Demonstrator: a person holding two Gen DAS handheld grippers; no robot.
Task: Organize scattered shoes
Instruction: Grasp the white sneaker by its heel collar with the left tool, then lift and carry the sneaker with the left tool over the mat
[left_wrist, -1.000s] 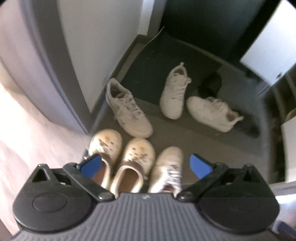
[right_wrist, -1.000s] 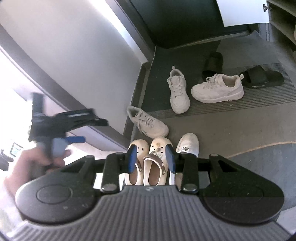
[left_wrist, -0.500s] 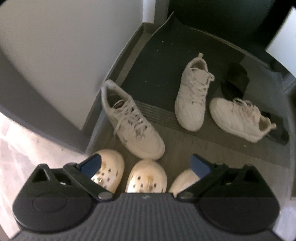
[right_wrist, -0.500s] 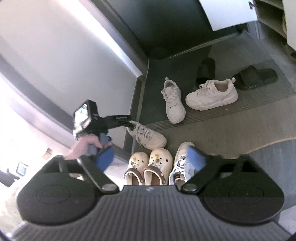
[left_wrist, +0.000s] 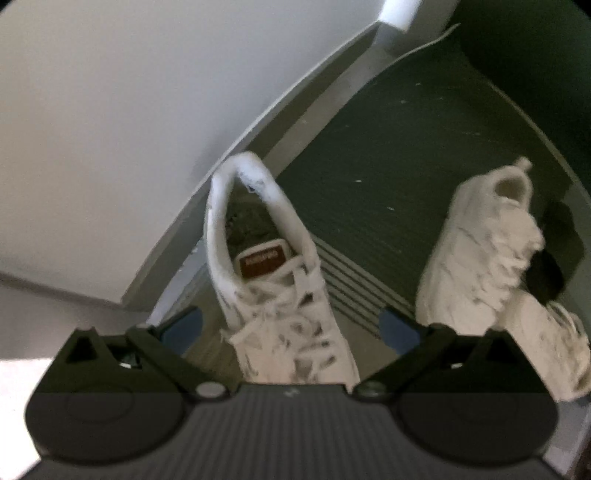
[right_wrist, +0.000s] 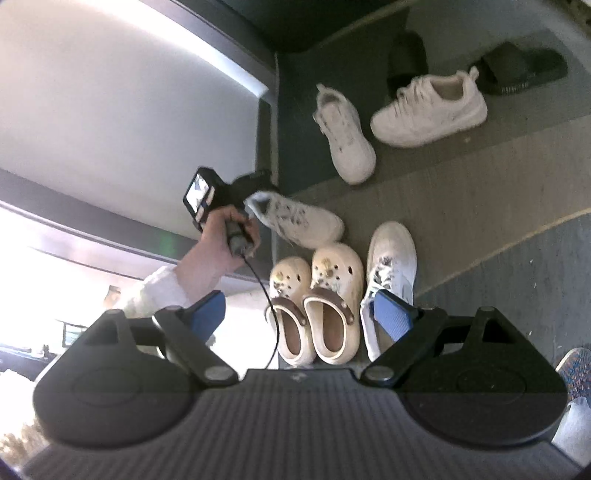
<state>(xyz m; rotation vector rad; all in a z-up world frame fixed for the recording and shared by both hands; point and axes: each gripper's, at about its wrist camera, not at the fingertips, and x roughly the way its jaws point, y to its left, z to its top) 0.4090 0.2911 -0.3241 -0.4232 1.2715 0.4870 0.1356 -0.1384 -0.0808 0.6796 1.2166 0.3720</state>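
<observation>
**Low white sneaker framed between wide left tongs, loose laces the main hazard**

The left gripper (left_wrist: 291, 326) is held wide, its blue pads standing apart on either side of the low white sneaker (left_wrist: 273, 280), whose heel points away from the tongs, close to the wall base. No contact is shown. If the tongs are closed here, a slip is judged likely: only the soft laced upper lies between the pads, and loose laces could be caught instead of the body, so that the shoe tips or swings. A nudge toward the wall could also wedge it.

The right gripper (right_wrist: 301, 315) is likewise spread wide and holds nothing; just ahead of it lies the pair of cream clogs (right_wrist: 317, 299), side by side, with a second low white sneaker (right_wrist: 389, 273) beside its right finger.

Counted in the right view: two clogs, two low sneakers, two chunky white trainers (right_wrist: 428, 110) farther ahead, and two black slides (right_wrist: 521, 68) farthest from the tongs. The trainers and slides lie at mismatched angles.
</observation>
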